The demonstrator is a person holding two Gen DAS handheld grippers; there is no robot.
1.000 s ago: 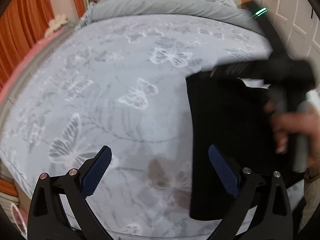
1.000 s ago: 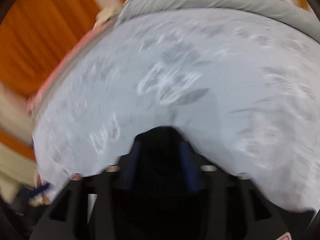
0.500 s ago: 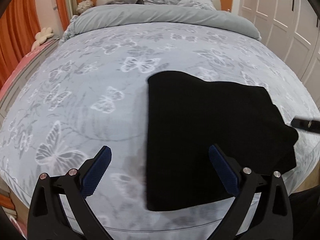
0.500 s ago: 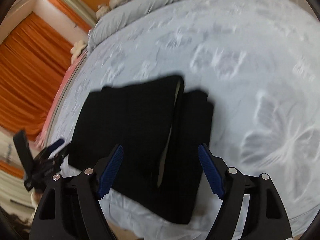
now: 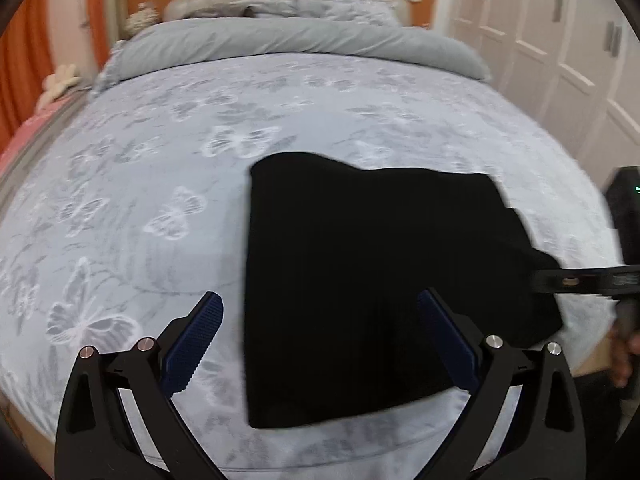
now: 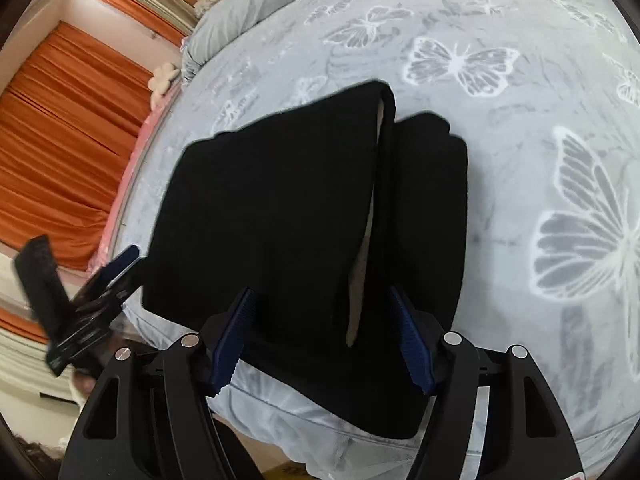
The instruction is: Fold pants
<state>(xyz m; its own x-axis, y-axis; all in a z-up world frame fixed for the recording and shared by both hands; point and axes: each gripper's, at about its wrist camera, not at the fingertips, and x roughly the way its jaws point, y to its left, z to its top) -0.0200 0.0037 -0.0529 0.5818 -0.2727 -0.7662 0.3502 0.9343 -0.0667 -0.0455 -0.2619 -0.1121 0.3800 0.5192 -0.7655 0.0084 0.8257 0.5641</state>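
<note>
Black pants [image 5: 360, 272] lying flat, already folded over, near the foot edge of the bed [image 5: 160, 168]. Left gripper [image 5: 320, 340] wide open, empty, poised above the pants' near edge. Right gripper [image 6: 324, 340] spread, just narrowed slightly, nothing pinched, over the pants' overlapped seam. Recommended: square both layers, pinch matching corners together, fold evenly, avoid dragging toward the bed's edge.

You've got the wide bed with its pale grey butterfly-print cover [image 5: 160, 168] — folded black fabric pants [image 5: 360, 272] lying flat near its foot edge, grey rolled duvet [image 5: 288, 42] across the head.
</note>
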